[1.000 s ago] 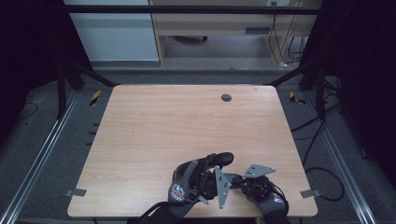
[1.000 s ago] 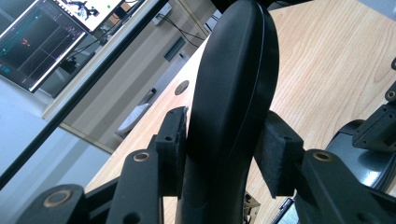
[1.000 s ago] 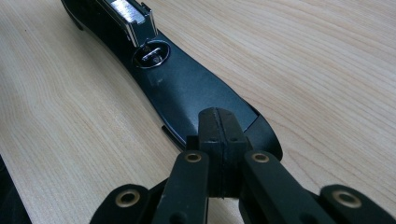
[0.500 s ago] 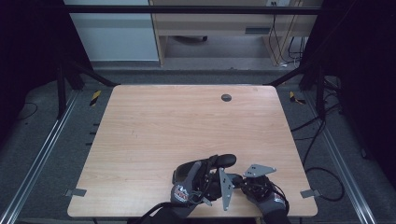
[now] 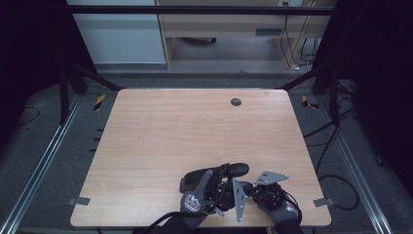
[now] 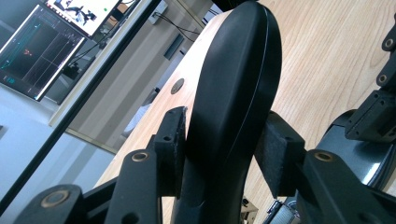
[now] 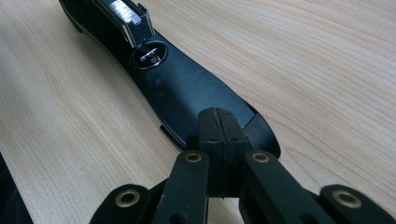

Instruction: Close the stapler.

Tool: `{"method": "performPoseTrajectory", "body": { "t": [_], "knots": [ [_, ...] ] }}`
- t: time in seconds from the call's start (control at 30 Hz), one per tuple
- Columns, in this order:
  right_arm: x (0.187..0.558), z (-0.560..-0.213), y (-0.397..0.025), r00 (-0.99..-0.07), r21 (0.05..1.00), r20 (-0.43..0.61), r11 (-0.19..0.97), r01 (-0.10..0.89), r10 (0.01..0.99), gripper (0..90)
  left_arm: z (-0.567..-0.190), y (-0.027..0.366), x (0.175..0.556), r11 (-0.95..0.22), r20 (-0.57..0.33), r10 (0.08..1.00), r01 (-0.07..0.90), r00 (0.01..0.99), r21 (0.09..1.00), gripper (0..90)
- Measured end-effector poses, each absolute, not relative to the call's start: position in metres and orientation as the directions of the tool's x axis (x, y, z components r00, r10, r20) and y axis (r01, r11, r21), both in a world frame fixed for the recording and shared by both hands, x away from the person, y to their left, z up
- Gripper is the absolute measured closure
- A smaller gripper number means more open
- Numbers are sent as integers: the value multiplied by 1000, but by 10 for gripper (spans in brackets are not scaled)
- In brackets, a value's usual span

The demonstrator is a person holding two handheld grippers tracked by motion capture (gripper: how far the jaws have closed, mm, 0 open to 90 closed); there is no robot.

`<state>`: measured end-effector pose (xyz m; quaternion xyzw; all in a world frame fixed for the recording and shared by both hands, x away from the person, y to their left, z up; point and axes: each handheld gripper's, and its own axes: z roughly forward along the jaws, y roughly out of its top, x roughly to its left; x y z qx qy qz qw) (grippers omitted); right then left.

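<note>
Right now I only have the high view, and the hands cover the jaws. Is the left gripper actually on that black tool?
Observer: Yes. In the left gripper view, the left gripper clamps the black tool, with a pad pressed on each side of its rounded body.
Operator: And the right one?
Observer: The right gripper has its pads closed against each other, just over the near end of a flat black part lying on the table.
Operator: Any detail on that part?
Observer: It has a metal rail at the far end and a shiny round fitting just before it.
</note>
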<state>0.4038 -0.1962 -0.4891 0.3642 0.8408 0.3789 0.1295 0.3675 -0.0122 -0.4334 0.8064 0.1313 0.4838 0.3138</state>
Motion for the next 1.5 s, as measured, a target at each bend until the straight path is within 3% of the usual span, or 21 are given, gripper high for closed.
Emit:
{"method": "performPoseTrajectory", "body": {
  "t": [1.5],
  "knots": [
    [404, -491, -200, -700, 746, 72, 427, 510, 710, 900, -462, -33, 365, -845, 786, 415, -128, 458, 520, 545]
  ]
}}
